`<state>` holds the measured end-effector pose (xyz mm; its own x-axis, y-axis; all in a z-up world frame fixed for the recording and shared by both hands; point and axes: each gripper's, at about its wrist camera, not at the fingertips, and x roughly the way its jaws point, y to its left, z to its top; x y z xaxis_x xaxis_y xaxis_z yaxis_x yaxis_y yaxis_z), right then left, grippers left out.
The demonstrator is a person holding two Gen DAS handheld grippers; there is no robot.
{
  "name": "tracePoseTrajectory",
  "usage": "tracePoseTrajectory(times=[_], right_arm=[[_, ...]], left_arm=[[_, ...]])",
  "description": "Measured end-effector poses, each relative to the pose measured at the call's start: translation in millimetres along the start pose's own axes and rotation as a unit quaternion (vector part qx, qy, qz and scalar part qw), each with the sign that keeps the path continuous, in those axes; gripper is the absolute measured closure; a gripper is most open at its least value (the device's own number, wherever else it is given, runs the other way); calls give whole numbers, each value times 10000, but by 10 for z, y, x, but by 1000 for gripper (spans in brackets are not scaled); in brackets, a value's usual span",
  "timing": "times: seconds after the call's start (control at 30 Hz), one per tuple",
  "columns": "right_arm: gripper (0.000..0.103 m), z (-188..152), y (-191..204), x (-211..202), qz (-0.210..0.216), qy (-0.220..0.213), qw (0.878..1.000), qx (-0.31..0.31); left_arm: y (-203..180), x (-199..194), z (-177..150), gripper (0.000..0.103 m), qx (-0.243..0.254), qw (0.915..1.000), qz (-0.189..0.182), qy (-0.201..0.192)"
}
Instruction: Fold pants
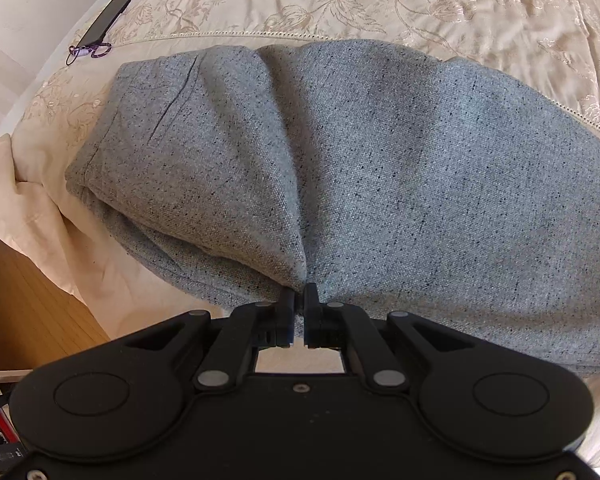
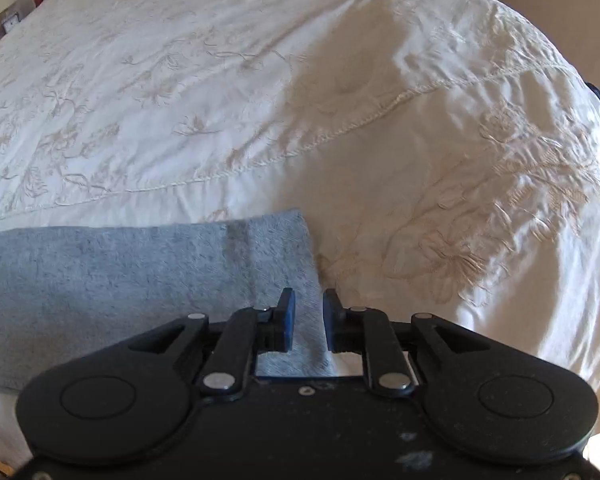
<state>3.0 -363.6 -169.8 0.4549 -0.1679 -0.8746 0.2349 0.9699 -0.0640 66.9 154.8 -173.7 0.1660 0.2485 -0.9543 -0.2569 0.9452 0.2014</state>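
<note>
Pants (image 1: 340, 152): grey woven cloth with dark flecks, matt, coarse-looking weave; same cloth appears soft and slightly fuzzy in the right wrist view (image 2: 100, 280). Bedspread (image 1: 380, 4): cream cloth with a faint sheen, raised floral embroidery and a corded stitched border, creased in places (image 2: 420, 128). Left gripper (image 1: 299, 300): black matt plastic body with dull metal rivets. Right gripper (image 2: 309, 304): same black matt plastic, blue pads on the fingers, light scuffs on the housing. Floor (image 1: 32, 304): wood, smooth. Phone (image 1: 108, 18): dark glossy face.

Left gripper (image 1: 300, 294) pinching grey pants (image 1: 340, 168)
</note>
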Motion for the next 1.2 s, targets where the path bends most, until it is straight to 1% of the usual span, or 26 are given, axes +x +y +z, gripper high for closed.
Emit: tracePoseTrajectory(times=[0.07,0.13,0.2,0.23,0.27,0.3,0.37,0.4,0.43,0.5,0.57,0.63,0.67,0.77,0.83,0.9,0.97,1.0,1.07,1.1,1.17,1.2], right_arm=[[85,26,193,111,132,54,9995,-290],[87,28,346,258,173,182,9981,-567],[87,4,408,429,45,447,9966,-690],[87,-15,417,516,-112,661,9952,-717],[89,-36,404,585,-223,825,9939,-701],[93,-53,390,618,-265,896,9934,-658],[93,-55,391,585,-285,861,9940,-611],[91,-42,408,557,-305,840,9940,-625],[88,-31,436,503,-314,753,9947,-627],[87,1,504,375,-249,485,9968,-587],[87,70,630,221,-39,207,9985,-509],[86,123,834,83,285,17,9986,-453],[86,141,966,30,448,-40,9979,-463],[84,151,1550,-103,956,-147,9933,-634],[84,107,2030,-174,1254,-166,9882,-861],[84,42,2553,-239,1557,-146,9815,-1102],[84,-32,3055,-290,1827,-89,9738,-1349],[84,-73,3316,-324,1970,-58,9690,-1487],[84,-115,3760,-360,2217,-28,9602,-1701],[84,-130,3985,-373,2306,1,9566,-1783],[84,-168,4362,-384,2473,53,9506,-1875],[84,-178,4511,-377,2528,67,9487,-1900]], left_arm=[[5,8,-29,98,-11,10000,13,11],[26,13,-62,98,-60,10000,2,39],[52,5,-104,98,-135,9999,-38,80],[59,0,-130,98,-138,9998,-53,105],[64,0,-158,98,-115,9998,-48,161],[70,3,-190,98,-91,9997,-24,229],[96,-40,-262,98,-36,9995,-88,286],[123,-103,-283,97,-24,9996,-160,234],[151,-181,-286,97,-2,9997,-225,130],[219,-348,-225,96,59,9996,-258,-107],[320,-485,-91,92,22,9988,-295,-380],[438,-547,118,89,-26,9976,-287,-626],[507,-523,247,87,-13,9973,-243,-699],[624,-387,565,86,161,9965,-112,-813],[667,-252,748,85,418,9952,-38,-879],[721,-72,879,83,635,9942,74,-860],[796,144,921,84,830,9944,155,-639],[866,283,898,84,906,9949,159,-407],[1045,604,789,83,1020,9942,230,231],[1146,718,723,83,998,9939,236,403],[1382,861,566,83,882,9943,187,570],[1470,888,520,83,858,9941,107,652]])
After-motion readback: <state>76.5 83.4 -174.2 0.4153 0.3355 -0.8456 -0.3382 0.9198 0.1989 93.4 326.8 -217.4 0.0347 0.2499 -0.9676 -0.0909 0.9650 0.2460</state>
